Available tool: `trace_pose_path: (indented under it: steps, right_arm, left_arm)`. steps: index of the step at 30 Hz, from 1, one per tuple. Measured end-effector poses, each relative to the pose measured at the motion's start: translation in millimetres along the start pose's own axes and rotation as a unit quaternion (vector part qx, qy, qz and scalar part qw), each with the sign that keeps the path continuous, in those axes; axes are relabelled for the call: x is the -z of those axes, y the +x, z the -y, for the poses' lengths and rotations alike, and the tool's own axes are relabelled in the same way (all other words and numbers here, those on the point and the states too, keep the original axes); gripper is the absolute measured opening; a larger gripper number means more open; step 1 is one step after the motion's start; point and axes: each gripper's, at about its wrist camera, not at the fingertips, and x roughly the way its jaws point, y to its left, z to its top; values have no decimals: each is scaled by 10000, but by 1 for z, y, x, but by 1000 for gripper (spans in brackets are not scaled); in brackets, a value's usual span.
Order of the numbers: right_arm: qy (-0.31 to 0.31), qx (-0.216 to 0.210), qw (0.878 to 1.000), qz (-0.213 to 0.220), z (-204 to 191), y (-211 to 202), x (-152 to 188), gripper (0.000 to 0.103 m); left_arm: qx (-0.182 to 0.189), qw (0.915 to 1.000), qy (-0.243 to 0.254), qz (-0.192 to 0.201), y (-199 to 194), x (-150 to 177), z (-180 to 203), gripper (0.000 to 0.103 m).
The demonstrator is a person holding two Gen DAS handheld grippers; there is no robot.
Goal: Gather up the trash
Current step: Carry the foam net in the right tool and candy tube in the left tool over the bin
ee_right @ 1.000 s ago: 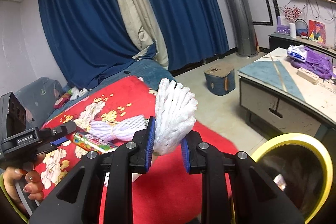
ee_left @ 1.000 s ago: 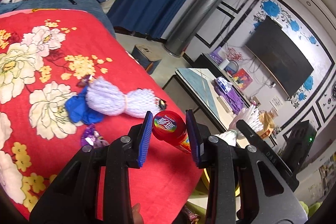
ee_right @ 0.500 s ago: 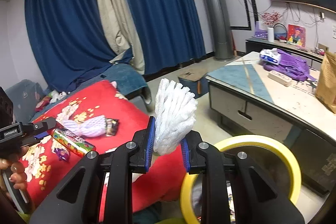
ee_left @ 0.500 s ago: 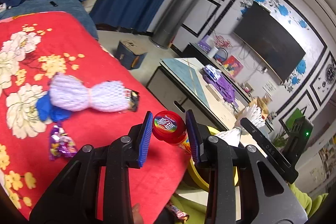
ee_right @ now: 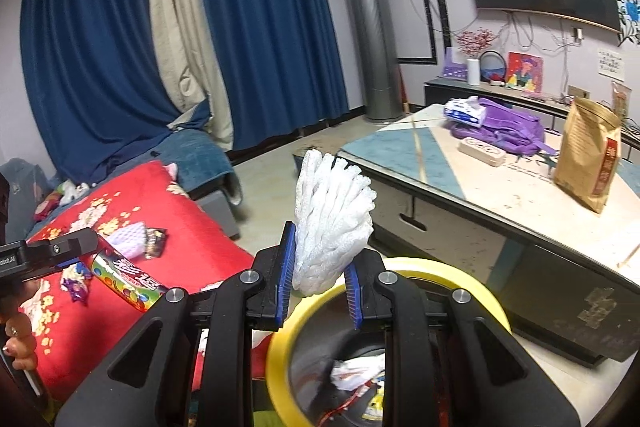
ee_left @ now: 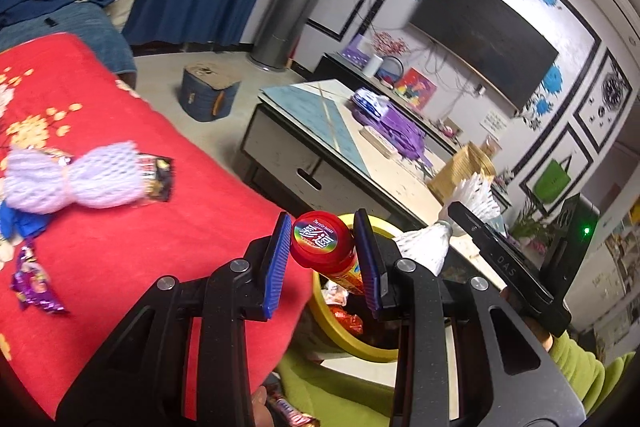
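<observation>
Living room with blue curtains (ee_right: 260, 27), a wall TV (ee_left: 484, 31) and a silver column unit (ee_right: 370, 35). Red flowered blanket (ee_left: 160, 247) covers the sofa at left; low counter (ee_right: 500, 187) with a blue-and-cream top at right carries a purple bag (ee_right: 504, 131), a power strip (ee_right: 482, 151) and a brown paper bag (ee_right: 590, 155). Yellow-rimmed bin (ee_right: 400, 269) stands on the floor between sofa and counter, with wrappers and crumpled paper inside.

Left tongs (ee_left: 322, 255) narrow, clamped on a red-capped candy tube (ee_left: 322, 241), held over the blanket edge right by the bin rim. Right tongs (ee_right: 320, 277) narrow, clamped on a white foam net (ee_right: 330, 219) that sticks up above the pads, over the near rim of the bin.

On the blanket: another foam net (ee_left: 76, 179), pale, tied in the middle, with a dark snack wrapper (ee_left: 158, 177) touching its right end; blue scrap (ee_left: 22, 221) at its left; purple candy wrapper (ee_left: 34, 287) nearer the camera. Small blue box (ee_left: 208, 97) on the floor beyond.
</observation>
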Motion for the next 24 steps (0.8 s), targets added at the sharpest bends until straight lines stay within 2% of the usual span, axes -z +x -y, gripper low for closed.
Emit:
trace_pose_path:
  steps: [14,24]
  right_arm:
    - [37,619,9981,53,40,-11,18,22]
    - [102,896,9958,-176,60,-4,29,23]
  left_arm:
    - [143,9980,475,-385,50,18,39,25]
    - [182,9950,766,-607,69,31,59,25]
